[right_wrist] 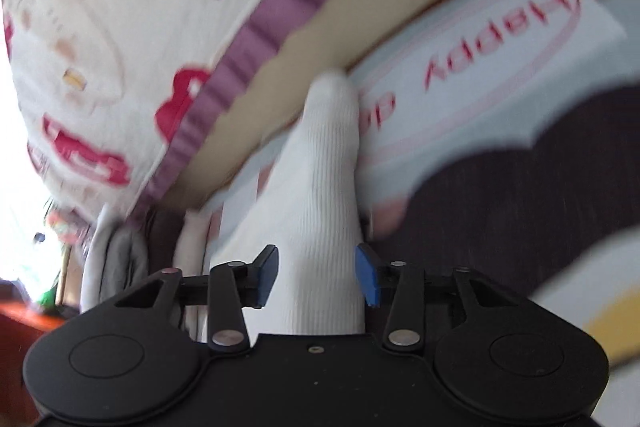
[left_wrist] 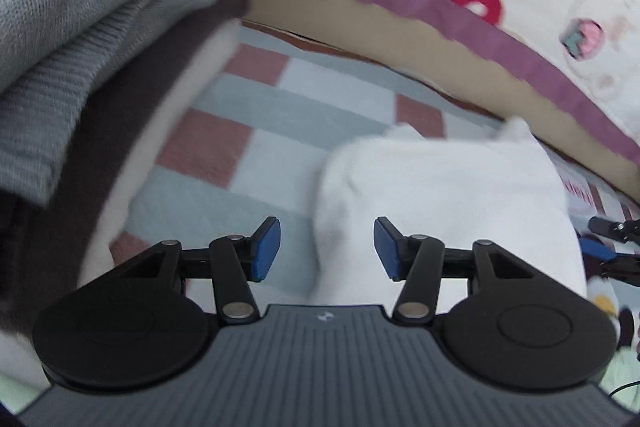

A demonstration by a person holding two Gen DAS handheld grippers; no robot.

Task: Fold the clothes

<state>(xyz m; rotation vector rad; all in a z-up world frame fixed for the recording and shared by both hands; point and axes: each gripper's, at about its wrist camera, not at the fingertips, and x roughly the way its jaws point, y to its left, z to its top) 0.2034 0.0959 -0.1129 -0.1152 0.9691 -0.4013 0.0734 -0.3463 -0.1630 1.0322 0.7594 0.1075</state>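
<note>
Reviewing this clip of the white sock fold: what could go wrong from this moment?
1. The right gripper has the white sock between its fingers, but the pads look only lightly closed on it; it might slip out.
2. The left gripper is open with the sock only partly between its fingers, so a close here might catch just an edge.
3. The stack of folded clothes sits close on the left; a wide swing could knock it.

We think this is a home, most likely a bedroom: we see a checked blanket (left_wrist: 256, 115) as the surface, a cream quilt (right_wrist: 120, 27) with strawberries and a purple frill, and a pile of folded clothes (left_wrist: 80, 39).
</note>
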